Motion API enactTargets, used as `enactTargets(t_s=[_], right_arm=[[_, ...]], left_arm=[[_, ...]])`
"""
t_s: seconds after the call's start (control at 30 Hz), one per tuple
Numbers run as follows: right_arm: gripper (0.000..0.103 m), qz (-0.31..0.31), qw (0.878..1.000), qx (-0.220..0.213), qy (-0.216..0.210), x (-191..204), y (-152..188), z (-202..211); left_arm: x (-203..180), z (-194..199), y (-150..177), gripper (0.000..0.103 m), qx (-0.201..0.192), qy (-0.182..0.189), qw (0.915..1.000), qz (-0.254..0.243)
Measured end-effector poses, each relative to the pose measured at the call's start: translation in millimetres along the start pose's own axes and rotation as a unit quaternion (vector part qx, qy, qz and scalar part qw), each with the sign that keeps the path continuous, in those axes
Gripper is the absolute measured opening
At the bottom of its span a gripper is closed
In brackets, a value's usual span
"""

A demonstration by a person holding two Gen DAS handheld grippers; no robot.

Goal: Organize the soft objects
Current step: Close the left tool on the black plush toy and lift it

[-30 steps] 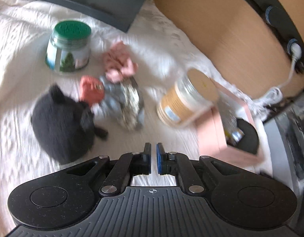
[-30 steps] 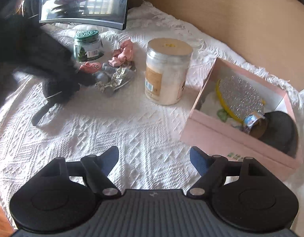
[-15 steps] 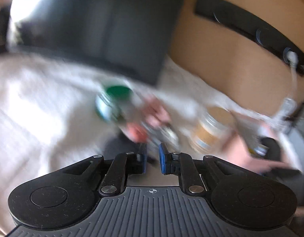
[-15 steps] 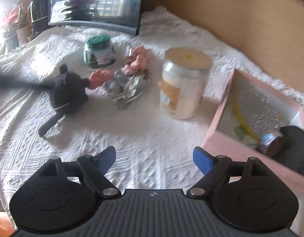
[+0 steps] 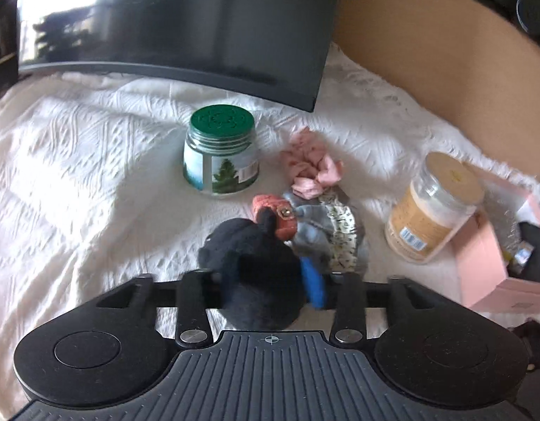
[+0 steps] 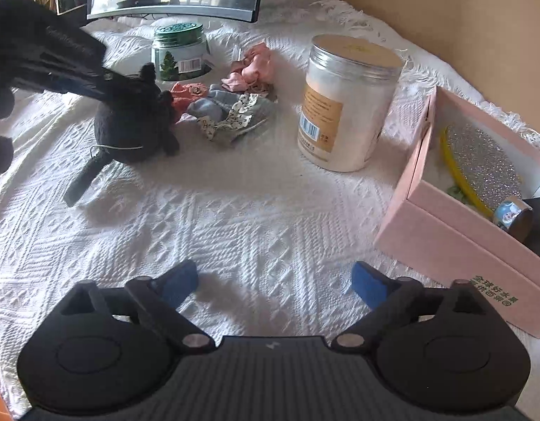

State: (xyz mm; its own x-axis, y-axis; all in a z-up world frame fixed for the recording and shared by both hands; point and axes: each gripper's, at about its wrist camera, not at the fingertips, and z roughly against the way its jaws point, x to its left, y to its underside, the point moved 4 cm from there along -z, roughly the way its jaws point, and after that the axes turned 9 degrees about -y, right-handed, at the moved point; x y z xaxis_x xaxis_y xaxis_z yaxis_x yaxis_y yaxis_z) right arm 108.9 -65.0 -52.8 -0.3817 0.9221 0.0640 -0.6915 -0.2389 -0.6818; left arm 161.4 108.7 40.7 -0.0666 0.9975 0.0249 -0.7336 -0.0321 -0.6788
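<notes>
Two grippers work a white bedspread (image 6: 256, 210) strewn with soft goods. From the left wrist, the left gripper (image 5: 266, 277) stands spread around a black plush toy (image 5: 252, 266), fingers flanking it; whether they press it yet cannot be told. Just beyond the toy lie a coral scrunchie (image 5: 275, 215), grey floral cloth (image 5: 329, 231) and a pink scrunchie (image 5: 310, 166), near the green-lidded jar (image 5: 221, 154). From the right wrist, the right gripper (image 6: 273, 286) hovers spread and empty, the pink box (image 6: 456, 231) to its right, beyond the tan-lidded jar (image 6: 347, 105). Sorting looks barely begun: every soft item lies outside the box.
</notes>
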Motion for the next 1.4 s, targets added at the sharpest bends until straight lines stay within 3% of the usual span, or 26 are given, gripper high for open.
enactTargets(t_s=[0.07, 0.1, 0.17, 0.23, 0.3, 0.43, 0.77, 0.97, 1.07, 1.17, 1.23, 1.4], right_arm=[[0.100, 0.002, 1.000, -0.004, -0.003, -1.7, 0.9, -0.8], [0.102, 0.003, 1.000, -0.006, -0.004, -2.7, 1.5, -1.3], [0.103, -0.001, 1.000, -0.011, -0.009, -6.2, 2.9, -2.7], [0.103, -0.013, 1.000, -0.017, -0.019, -9.7, 4.6, -3.8], [0.103, -0.012, 0.999, -0.024, -0.022, -9.8, 5.7, -3.8], [0.103, -0.004, 0.999, -0.028, -0.028, -10.6, 5.8, -4.5], [0.103, -0.012, 0.999, -0.028, -0.022, -9.4, 8.6, -3.5], [0.103, -0.016, 1.000, -0.009, -0.017, -8.8, 4.8, -4.4], [0.103, -0.015, 1.000, 0.009, -0.004, -4.6, -2.1, -5.6], [0.103, 0.013, 1.000, 0.024, 0.009, 8.6, -16.0, -6.6], [0.103, 0.034, 0.999, 0.011, 0.015, 20.9, -33.0, -2.4], [0.103, 0.022, 0.999, -0.030, -0.007, 35.7, -112.2, 13.9]], left_arm=[[3.2, -7.0, 1.0, 0.060, 0.004, -0.036, 0.9993, 0.004], [6.6, -10.2, 1.7, 0.068, 0.006, -0.044, 0.9989, 0.012], [11.0, -18.9, 3.6, 0.082, 0.034, -0.035, 0.9983, 0.031], [11.9, -32.2, 7.9, 0.084, 0.073, -0.021, 0.9961, 0.044], [12.3, -43.8, 12.5, 0.079, 0.097, -0.014, 0.9929, 0.067], [17.9, -45.8, 13.2, 0.079, 0.077, -0.005, 0.9904, 0.115], [25.0, -43.6, 6.5, 0.077, 0.055, 0.019, 0.9913, 0.118], [25.5, -23.6, 2.9, 0.077, 0.010, 0.009, 0.9982, 0.059], [34.6, -13.1, 4.4, 0.077, -0.001, 0.024, 0.9985, 0.050], [48.7, -4.3, 2.6, 0.077, -0.013, 0.037, 0.9978, 0.053], [59.0, 2.0, -0.8, 0.077, -0.023, 0.042, 0.9975, 0.052], [91.6, 19.5, -17.3, 0.077, -0.053, 0.050, 0.9957, 0.058]])
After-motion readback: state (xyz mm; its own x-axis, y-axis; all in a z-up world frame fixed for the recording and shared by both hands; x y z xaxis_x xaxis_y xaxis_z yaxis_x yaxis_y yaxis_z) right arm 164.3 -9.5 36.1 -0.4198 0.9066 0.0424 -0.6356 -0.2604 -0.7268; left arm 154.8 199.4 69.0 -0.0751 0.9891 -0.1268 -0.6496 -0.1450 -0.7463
